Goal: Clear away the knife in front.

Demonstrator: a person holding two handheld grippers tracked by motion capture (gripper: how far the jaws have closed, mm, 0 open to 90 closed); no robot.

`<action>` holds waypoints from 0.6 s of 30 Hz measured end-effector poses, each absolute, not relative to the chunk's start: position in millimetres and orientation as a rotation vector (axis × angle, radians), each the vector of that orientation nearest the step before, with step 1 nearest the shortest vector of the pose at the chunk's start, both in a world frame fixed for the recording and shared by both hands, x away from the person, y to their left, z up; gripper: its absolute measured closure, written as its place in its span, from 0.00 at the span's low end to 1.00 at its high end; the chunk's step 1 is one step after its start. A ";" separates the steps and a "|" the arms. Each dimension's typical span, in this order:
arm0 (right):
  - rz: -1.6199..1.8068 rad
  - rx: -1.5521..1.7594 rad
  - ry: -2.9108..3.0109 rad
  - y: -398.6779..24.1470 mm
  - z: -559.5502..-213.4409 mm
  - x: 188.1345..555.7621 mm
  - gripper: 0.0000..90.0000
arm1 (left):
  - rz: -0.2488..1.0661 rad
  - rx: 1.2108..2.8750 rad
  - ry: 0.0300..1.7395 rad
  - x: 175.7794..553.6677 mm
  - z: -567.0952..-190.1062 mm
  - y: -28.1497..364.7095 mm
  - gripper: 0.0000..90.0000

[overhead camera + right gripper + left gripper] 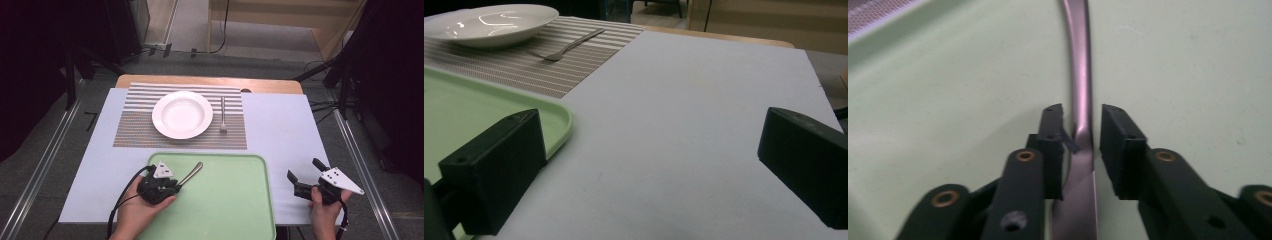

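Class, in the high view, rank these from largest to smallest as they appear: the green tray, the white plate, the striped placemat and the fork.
1. Striped placemat and green tray: look alike in area, and the tray lies nearer the camera, so unranked.
2. White plate.
3. Fork.

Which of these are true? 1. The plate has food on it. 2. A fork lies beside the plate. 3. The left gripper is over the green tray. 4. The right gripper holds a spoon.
1. False: the white plate is empty.
2. True: the fork lies on the striped placemat.
3. True: the left gripper is over the green tray, a metal utensil handle between its jaws.
4. False: the right gripper stands open, empty, above the table.
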State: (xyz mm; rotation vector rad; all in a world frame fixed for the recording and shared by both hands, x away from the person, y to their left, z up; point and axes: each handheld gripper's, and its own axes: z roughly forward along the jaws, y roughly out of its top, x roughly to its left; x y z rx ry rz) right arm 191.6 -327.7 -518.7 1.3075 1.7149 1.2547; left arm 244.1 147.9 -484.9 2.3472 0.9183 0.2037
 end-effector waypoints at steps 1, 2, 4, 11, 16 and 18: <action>1.253 1.307 1.716 -327.7 -518.7 191.7 0.00 | 0.193 2.333 0.901 246.3 -480.8 148.4 0.78; 1.252 1.308 1.717 -327.3 -518.7 191.6 0.00 | 0.202 2.326 0.890 246.6 -477.8 147.7 0.78; 1.248 1.301 1.721 -327.4 -518.7 192.0 0.00 | 0.217 2.321 0.873 246.6 -475.2 147.0 0.81; 1.237 1.303 1.727 -325.4 -518.6 192.2 0.00 | 0.200 2.360 0.788 254.3 -474.3 131.0 0.99; 1.246 1.289 1.723 -326.6 -518.7 191.9 0.00 | 0.199 2.416 0.754 261.1 -479.7 114.1 1.00; 1.245 1.296 1.725 -325.8 -518.6 191.5 0.00 | 0.209 2.423 0.757 263.7 -482.0 111.6 1.00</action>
